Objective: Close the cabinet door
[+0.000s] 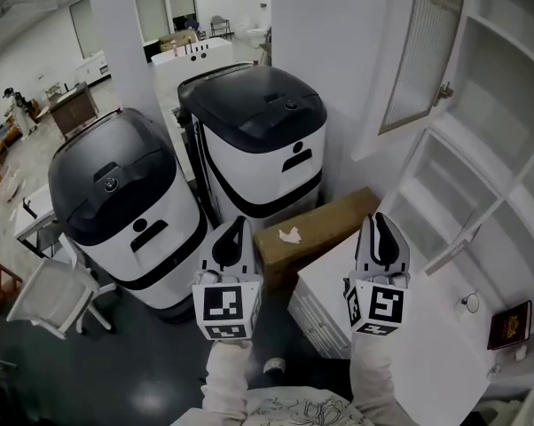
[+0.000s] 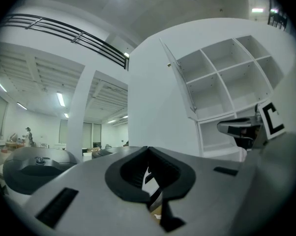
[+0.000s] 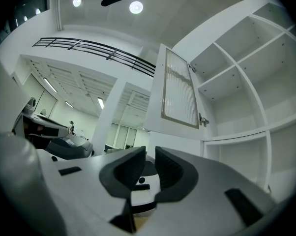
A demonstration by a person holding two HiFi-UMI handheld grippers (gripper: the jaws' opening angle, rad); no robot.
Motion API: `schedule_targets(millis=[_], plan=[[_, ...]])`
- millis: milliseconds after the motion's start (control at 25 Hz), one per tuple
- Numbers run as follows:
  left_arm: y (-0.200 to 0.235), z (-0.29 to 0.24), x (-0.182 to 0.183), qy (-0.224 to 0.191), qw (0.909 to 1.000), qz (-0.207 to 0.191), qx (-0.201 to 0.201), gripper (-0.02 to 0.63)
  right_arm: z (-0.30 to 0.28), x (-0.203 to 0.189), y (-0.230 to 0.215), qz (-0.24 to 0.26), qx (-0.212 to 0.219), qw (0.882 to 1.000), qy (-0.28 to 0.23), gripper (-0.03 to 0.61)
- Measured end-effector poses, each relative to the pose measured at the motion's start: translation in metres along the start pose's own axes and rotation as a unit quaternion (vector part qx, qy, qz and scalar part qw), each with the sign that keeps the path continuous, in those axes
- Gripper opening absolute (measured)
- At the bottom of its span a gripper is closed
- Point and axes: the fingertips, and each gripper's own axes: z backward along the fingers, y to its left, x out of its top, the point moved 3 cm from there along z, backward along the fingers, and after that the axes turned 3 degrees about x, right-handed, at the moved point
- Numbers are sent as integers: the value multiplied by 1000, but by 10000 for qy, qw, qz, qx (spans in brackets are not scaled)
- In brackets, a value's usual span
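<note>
Nearest the head camera, at 6 o'clock, two pale sleeves (image 1: 224, 382) carry the grippers, and each marker cube faces the lens.

At 8 o'clock a white chair (image 1: 58, 295) stands on the dark floor.

Just beside it, at 9 o'clock, sits a large rounded white machine with a black domed lid (image 1: 116, 193).

Left gripper (image 1: 234, 224): held in front of the gap between the two machines. Its own view shows the jaws brought together at the tips, with nothing held.

A second white machine with a black lid (image 1: 258, 122) stands at 12 o'clock, just beside the first.

A brown cardboard box (image 1: 325, 224) lies at centre, between that second machine and a white countertop (image 1: 427, 353) at 5 o'clock.

Right gripper (image 1: 379, 220): held over the countertop's far corner. Its own view shows the jaws a narrow gap apart and empty.

Cabinet door (image 1: 422, 51), a white frame with a ribbed glass panel: at 1 o'clock, swung out from a white open shelving unit (image 1: 515, 69) at 2 o'clock. It stands open. Both grippers are well apart from it.

A small dark red book (image 1: 509, 324) lies on the countertop at 4 o'clock, near the picture's right edge.
</note>
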Motion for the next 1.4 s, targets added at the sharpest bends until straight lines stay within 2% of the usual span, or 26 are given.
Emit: schedule_targets(millis=[480, 880, 1080, 1400], plan=[[12, -47, -2, -23, 9988, 52, -494, 4, -49, 30, 12, 220, -349, 9985, -350, 132], [12, -55, -2, 29, 9985, 149, -524, 5, -81, 51, 12, 340, -671, 9961, -456, 198], [8, -55, 2, 5, 9985, 151, -517, 3, -91, 50, 9, 352, -922, 9942, -429, 201], [3, -63, 0, 5, 9980, 314, -540, 4, -105, 52, 10, 591, -1055, 9920, -372, 189]])
